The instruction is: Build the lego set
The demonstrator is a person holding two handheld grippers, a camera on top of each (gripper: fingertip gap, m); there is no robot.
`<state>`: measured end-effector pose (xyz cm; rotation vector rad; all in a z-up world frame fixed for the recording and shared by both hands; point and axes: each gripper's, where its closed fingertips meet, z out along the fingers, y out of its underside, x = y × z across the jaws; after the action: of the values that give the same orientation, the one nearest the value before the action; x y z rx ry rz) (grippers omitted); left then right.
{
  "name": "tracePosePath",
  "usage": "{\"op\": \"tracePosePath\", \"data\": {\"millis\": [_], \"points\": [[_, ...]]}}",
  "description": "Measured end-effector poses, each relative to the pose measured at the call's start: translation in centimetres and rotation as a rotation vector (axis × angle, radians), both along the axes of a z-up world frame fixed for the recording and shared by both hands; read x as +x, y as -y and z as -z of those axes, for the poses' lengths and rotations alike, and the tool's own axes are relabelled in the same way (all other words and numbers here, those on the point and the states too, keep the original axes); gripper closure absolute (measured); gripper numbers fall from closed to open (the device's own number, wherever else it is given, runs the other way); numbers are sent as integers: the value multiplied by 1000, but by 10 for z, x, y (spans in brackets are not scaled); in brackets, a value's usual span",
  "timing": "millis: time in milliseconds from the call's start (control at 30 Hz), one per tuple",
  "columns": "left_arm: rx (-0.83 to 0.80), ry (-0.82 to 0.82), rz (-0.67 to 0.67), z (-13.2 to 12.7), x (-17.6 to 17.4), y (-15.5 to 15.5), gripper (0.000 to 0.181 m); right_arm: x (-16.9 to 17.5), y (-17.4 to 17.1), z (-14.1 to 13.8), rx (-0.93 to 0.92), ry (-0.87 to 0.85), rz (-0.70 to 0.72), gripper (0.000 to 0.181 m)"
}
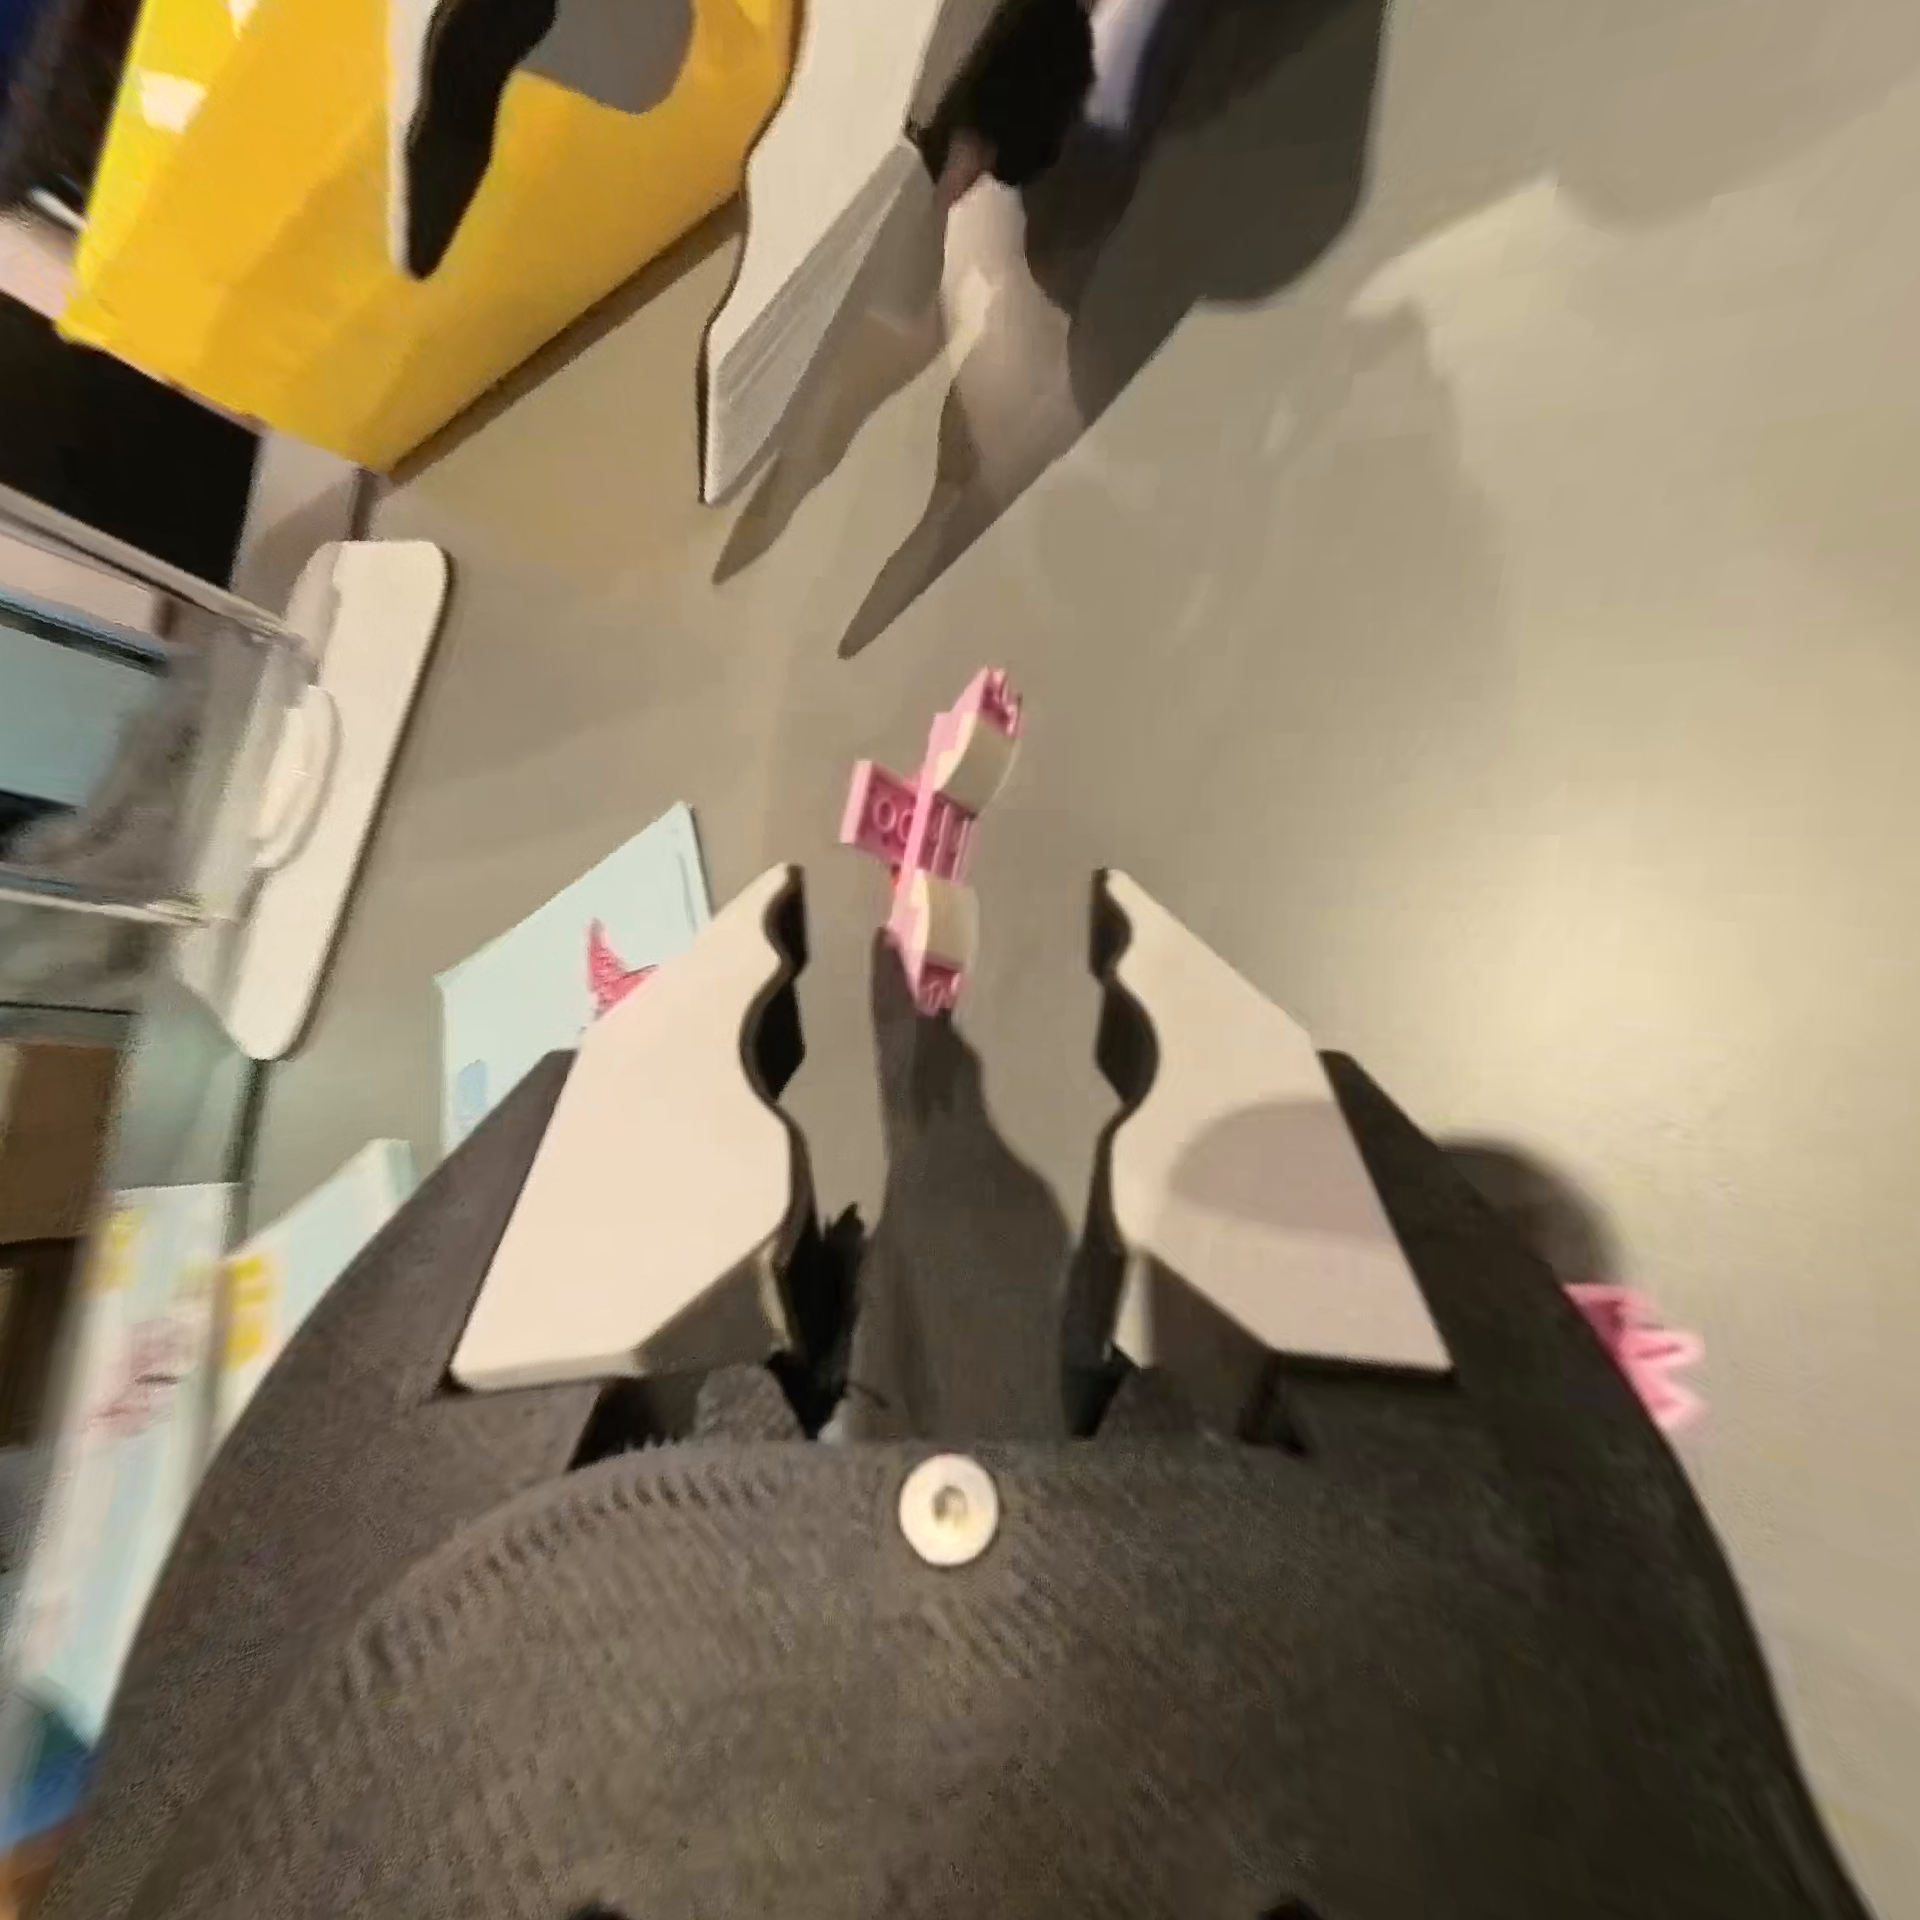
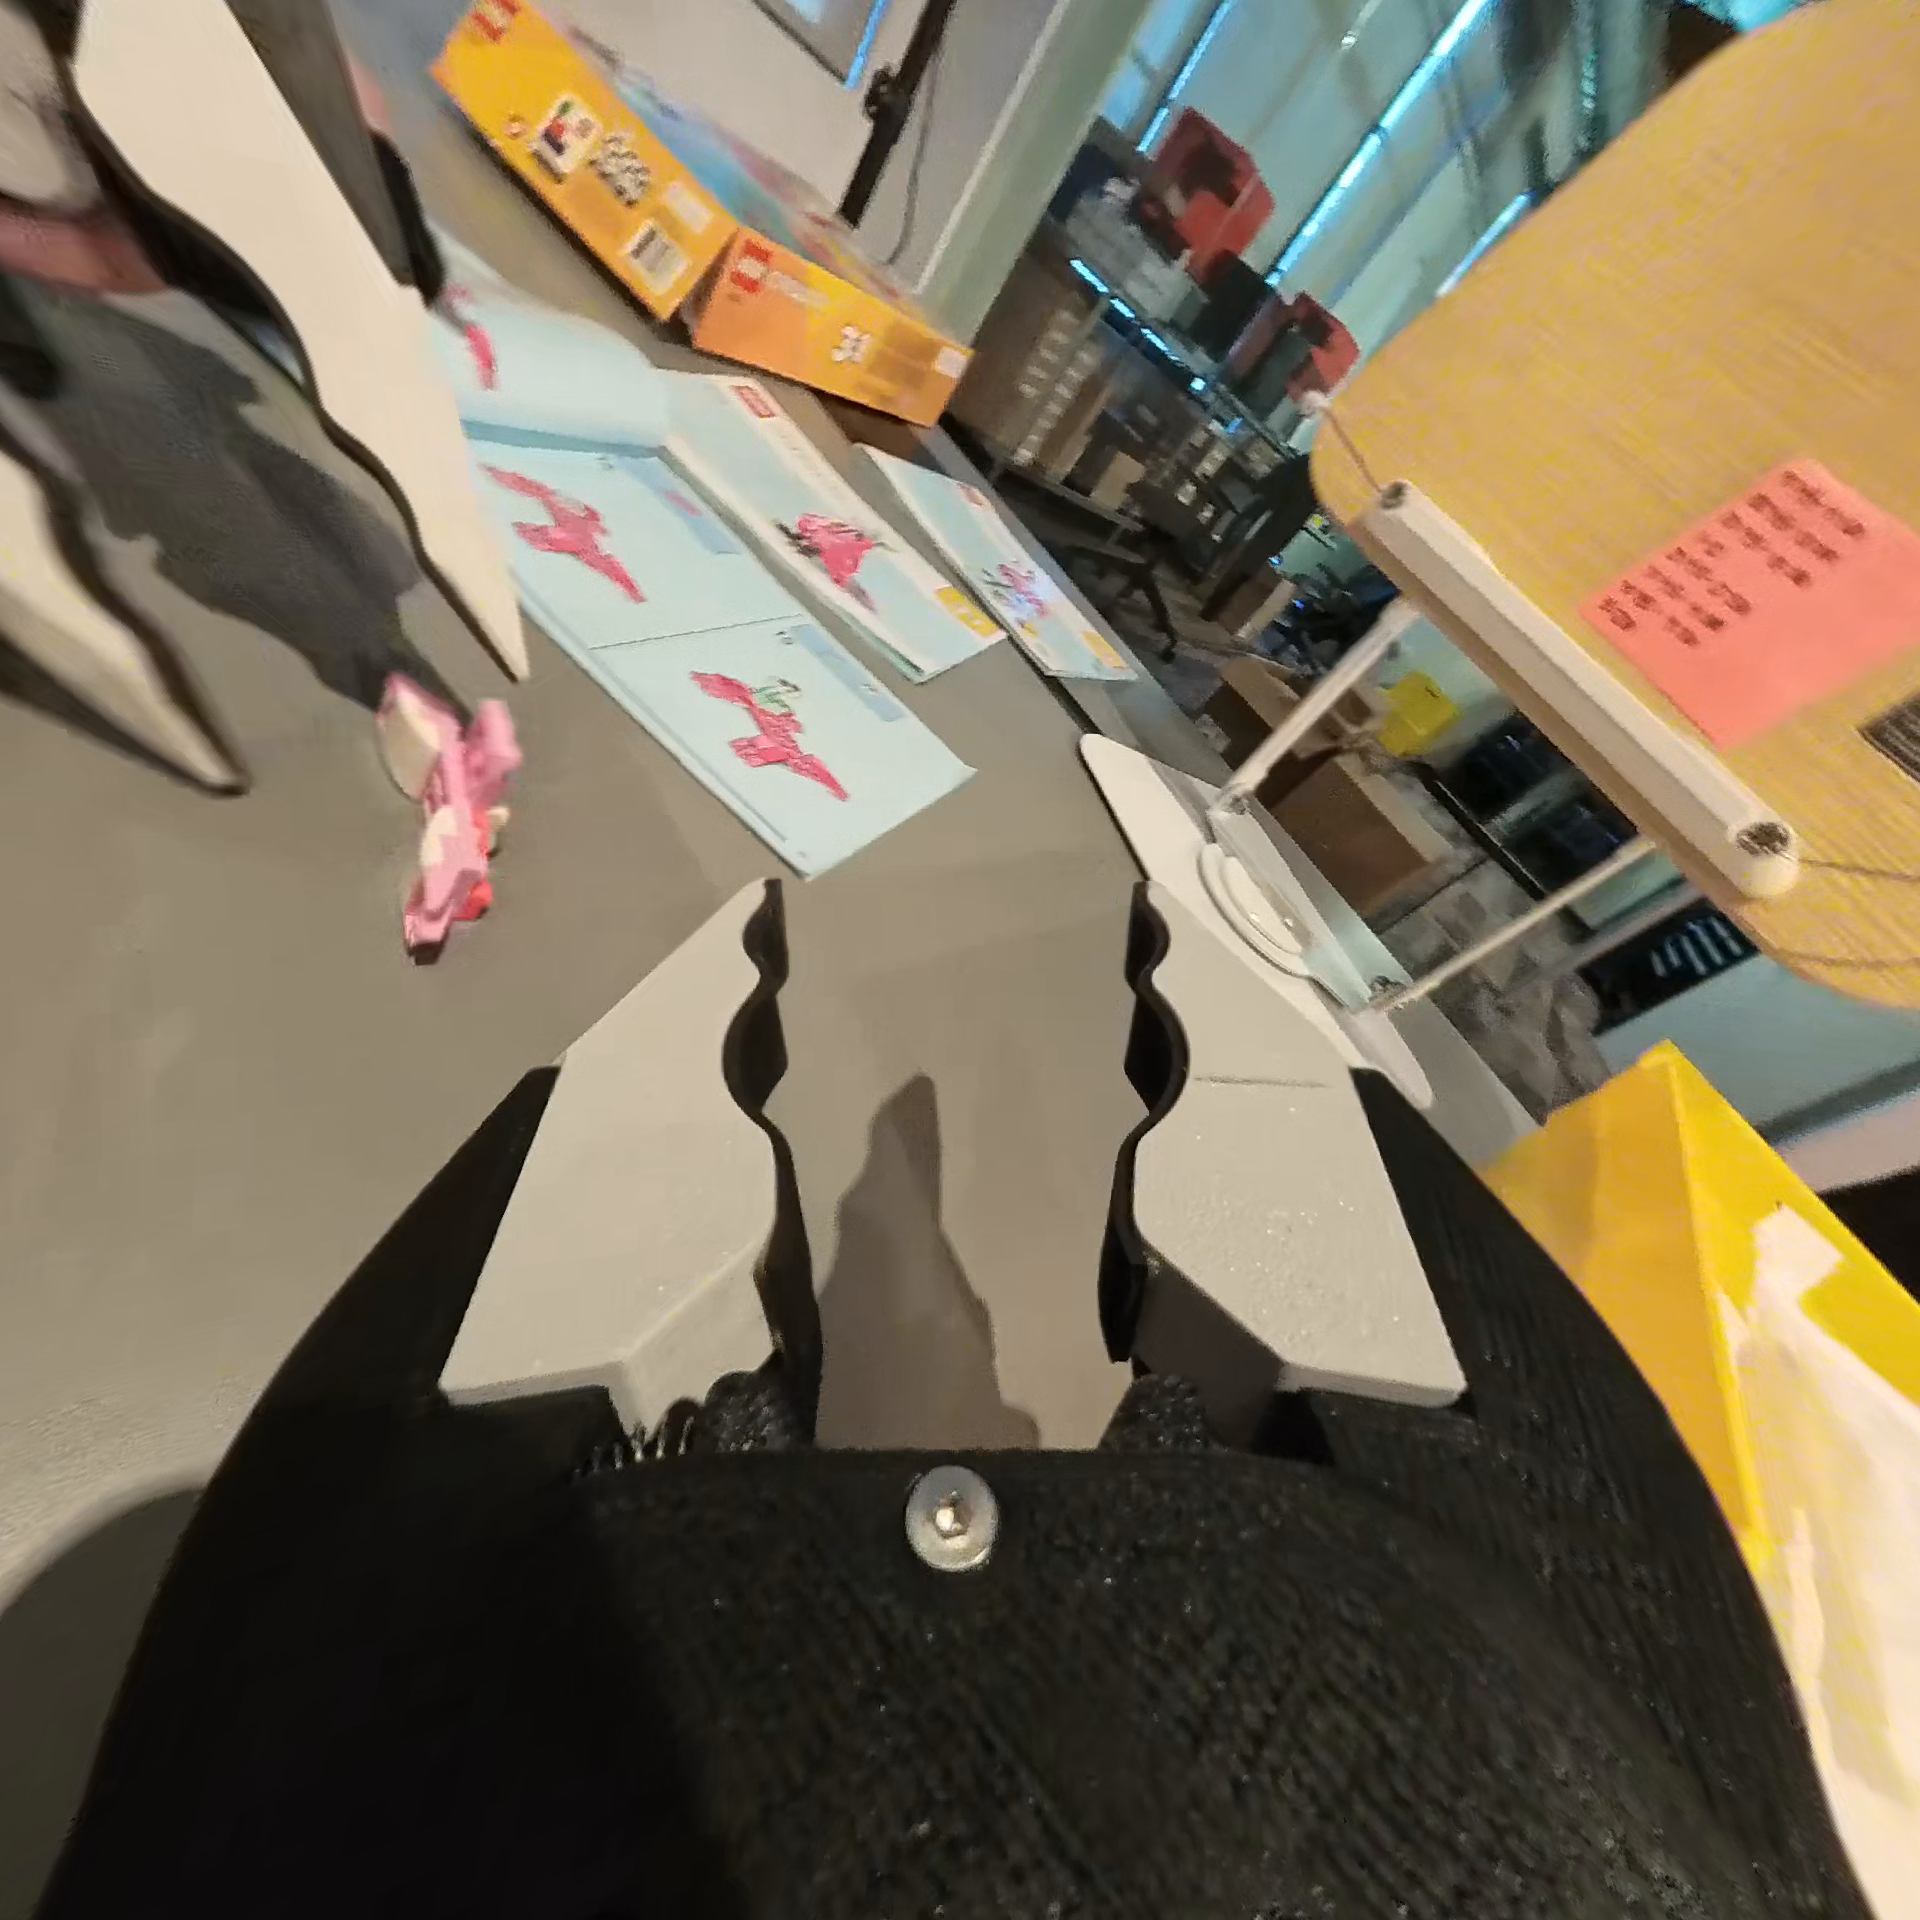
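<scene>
The left gripper [image 1: 945, 935] has its two pale fingers spread apart and empty. Just beyond the fingertips, in line with the gap, a small pink and white brick model [image 1: 940, 842] lies on the grey table [image 1: 1455, 727]. Past the model, the right gripper [image 1: 831, 488] hangs over the table, its fingers also spread and holding nothing. A loose pink piece [image 1: 1642, 1351] lies near the model on the side toward the left gripper's body.

From the right wrist camera, the model [image 2: 452, 821] sits beside the tip of the left gripper. Beyond the model lie open instruction booklets [image 2: 727, 644] — pale blue pages with pink drawings — and farther still an orange box [image 2: 831, 332]. A yellow bag [image 2: 1714, 1299] sits well away from the model.

The build looks partly done: a few bricks are joined, but the model seems much smaller than the pictured figure, so most of the assembly likely remains.
</scene>
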<state>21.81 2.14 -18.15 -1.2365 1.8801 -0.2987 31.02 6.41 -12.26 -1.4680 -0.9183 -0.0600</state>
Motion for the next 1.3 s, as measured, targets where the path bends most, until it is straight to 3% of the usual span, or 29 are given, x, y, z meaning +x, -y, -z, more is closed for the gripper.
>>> {"op": "tracePosePath", "data": {"millis": [67, 133, 267, 367, 500, 533, 600, 633, 800, 900, 1133, 1300], "points": [[-121, 59, -22, -9, 1, 2, 111, 6, -2, -3, 15, -21, 26, 116], [-172, 150, -32, -30, -1, 1, 109, 11, -1, -5, 33, -29, 45, 117], [-271, 436, -103, -108, -32, 4, 111, 20, 0, -12, 57, -70, 77, 119], [-291, 627, -266, -160, -101, -1, 113, 28, -1, -18, 76, -116, 108, 122], [-349, 830, -590, -214, -238, -28, 114, 42, -9, -22, 90, -140, 201, 127], [-347, 853, -736, -218, -280, -41, 124, 44, -10, -23, 93, -139, 216, 127], [-264, 749, -1134, -203, -377, -71, 141, 45, -12, -23, 95, -131, 235, 129], [-286, 645, -1254, -188, -413, -75, 144, 45, -12, -22, 96, -126, 241, 129], [-525, 240, -1533, -124, -514, -74, 158, 45, -14, -18, 95, -87, 262, 132], [-565, 82, -1612, -101, -544, -84, 159, 43, -15, -15, 87, -64, 263, 133], [-812, -228, -1706, -32, -572, -105, 150, 38, -17, -4, 78, 41, 269, 136], [-889, -290, -1779, -16, -590, -110, 150, 33, -18, 3, 80, 125, 264, 139]]}}
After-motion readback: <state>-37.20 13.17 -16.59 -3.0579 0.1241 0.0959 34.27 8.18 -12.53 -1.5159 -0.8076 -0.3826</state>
